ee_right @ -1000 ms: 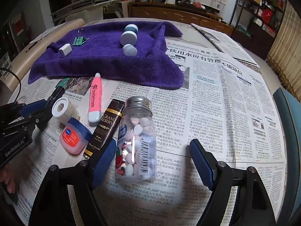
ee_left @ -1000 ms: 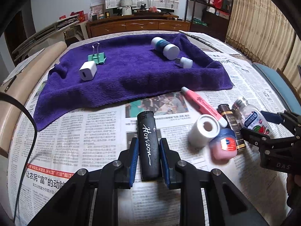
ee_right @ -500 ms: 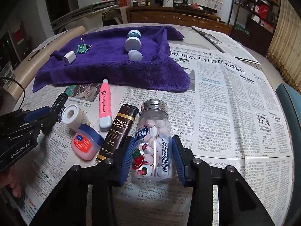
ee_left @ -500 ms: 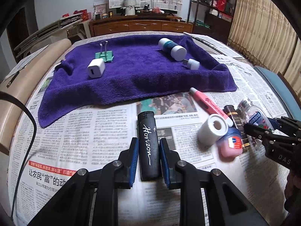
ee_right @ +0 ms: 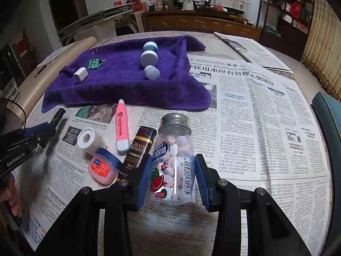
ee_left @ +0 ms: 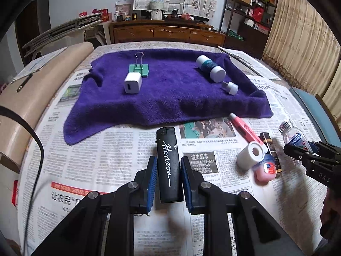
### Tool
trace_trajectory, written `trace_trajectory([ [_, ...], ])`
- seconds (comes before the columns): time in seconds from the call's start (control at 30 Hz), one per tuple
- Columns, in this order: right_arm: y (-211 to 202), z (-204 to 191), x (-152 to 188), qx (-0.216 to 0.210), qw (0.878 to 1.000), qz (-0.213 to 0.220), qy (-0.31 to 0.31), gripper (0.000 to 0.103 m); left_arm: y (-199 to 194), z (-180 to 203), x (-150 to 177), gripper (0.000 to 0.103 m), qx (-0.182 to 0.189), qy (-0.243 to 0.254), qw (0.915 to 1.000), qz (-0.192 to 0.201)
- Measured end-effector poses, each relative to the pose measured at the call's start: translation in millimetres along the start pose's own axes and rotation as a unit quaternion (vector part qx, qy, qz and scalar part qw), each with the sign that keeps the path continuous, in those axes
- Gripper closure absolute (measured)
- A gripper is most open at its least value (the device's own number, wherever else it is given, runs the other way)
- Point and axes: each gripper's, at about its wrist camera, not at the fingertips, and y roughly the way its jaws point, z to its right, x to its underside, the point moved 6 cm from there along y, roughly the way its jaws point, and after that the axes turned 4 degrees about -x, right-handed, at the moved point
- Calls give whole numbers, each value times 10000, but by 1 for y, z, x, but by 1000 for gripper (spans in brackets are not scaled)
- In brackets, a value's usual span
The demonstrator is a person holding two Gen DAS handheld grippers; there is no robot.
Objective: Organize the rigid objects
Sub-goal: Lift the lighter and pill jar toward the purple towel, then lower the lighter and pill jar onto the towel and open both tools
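My left gripper [ee_left: 168,166] is shut on a black lighter [ee_left: 168,164] marked "Horizon", held above the newspaper. My right gripper [ee_right: 173,166] is shut on a clear candy bottle [ee_right: 173,162] with a silver cap, lifted off the paper. The bottle also shows in the left wrist view [ee_left: 295,136]. A purple towel [ee_left: 170,93] lies further back, holding a white charger [ee_left: 132,83], a green binder clip [ee_left: 139,69], a white and teal bottle [ee_left: 211,68] and a small white adapter [ee_left: 231,87].
On the newspaper lie a pink tube [ee_right: 122,128], a white tape roll [ee_right: 89,139], a pink Vaseline jar [ee_right: 104,166] and a dark "Grand Reserve" box [ee_right: 136,151]. A beige roll [ee_left: 32,98] runs along the table's left edge. A blue chair [ee_right: 328,115] stands at right.
My right gripper closed on the candy bottle and lifted it. My left gripper, holding the lighter, rose and moved back a little from the towel.
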Motion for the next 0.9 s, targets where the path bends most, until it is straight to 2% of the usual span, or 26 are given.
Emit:
trace_trajectory([
  [0.43,-12,-15,-27,-145,9997,203,-15,62,-23,-23,-31,82,40,-95,9998,191],
  [0.9,-9,-27,-76,-297,9991,309,1,62,-21,-38,-72,82,10,17,9994,360],
])
